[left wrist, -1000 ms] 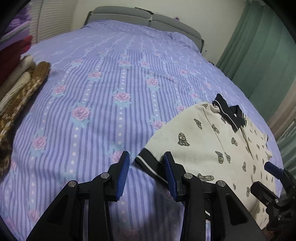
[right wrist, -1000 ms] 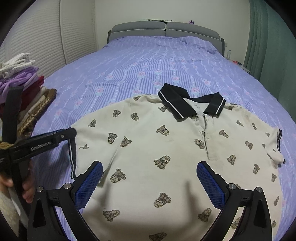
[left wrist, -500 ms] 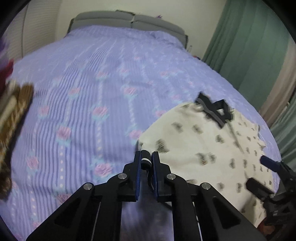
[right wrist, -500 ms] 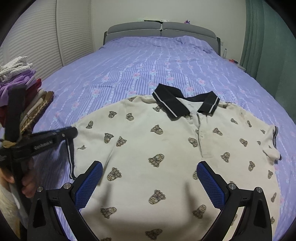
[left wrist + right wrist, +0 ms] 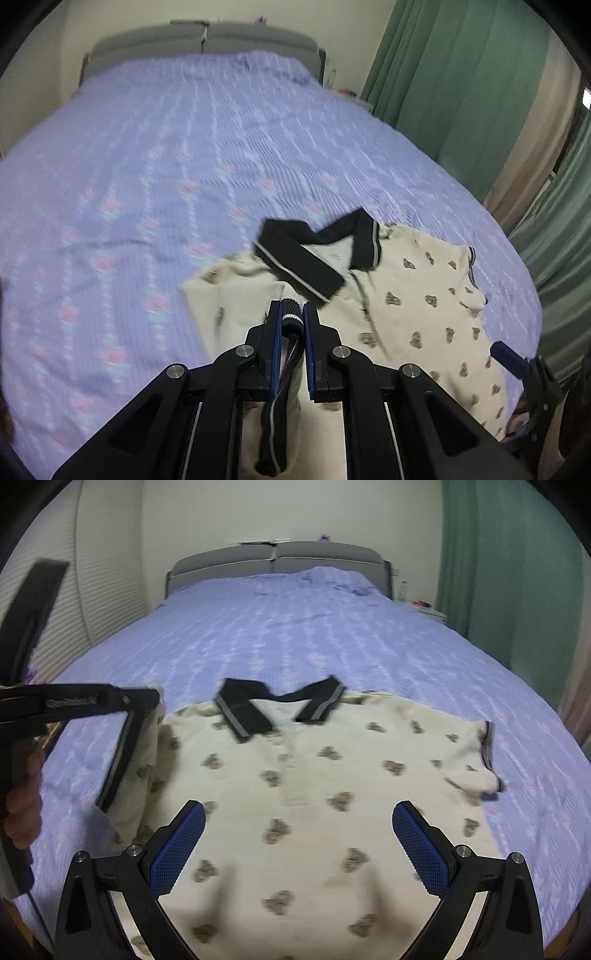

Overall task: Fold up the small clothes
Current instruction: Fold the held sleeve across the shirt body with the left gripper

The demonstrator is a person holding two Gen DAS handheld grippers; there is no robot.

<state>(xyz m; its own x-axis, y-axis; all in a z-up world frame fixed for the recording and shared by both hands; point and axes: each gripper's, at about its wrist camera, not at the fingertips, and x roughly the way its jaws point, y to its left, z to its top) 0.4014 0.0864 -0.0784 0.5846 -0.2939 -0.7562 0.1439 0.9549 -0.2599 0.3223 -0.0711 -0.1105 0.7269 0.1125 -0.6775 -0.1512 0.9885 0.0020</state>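
**Sleeve lifted off the bed, shirt front lying flat**

A cream short-sleeved polo shirt (image 5: pixel 314 794) with a black, white-edged collar and a scatter of small dark printed figures lies face up on the near part of the bed, collar toward the far end. Its body is spread flat, and the right sleeve, trimmed with a black striped cuff (image 5: pixel 489 746), rests on the cover at the right. The left sleeve is raised off the bed: its black ribbed cuff (image 5: pixel 290 317) is pinched between the blue pads of the left gripper (image 5: pixel 291 321), whose fingers are clenched tight on it, with the cream fabric hanging in a fold below. From the right, that gripper appears as a black frame at the left edge, a hand (image 5: pixel 22 805) wrapped around its handle, the sleeve draped down from its tip.

The right gripper (image 5: pixel 297 843) hovers over the near, lower part of the shirt front, its blue-padded fingers (image 5: pixel 177 845) spread wide apart with nothing between them; the pictures do not settle whether they touch the cloth below.

Under the shirt is a lilac striped bedspread (image 5: pixel 295 635) patterned with pink roses, covering the whole bed. A grey padded headboard (image 5: pixel 277 559) stands at the far end against a pale wall. Green curtains (image 5: pixel 443 74) hang along the right side, and a white slatted door (image 5: pixel 74 609) runs along the left.
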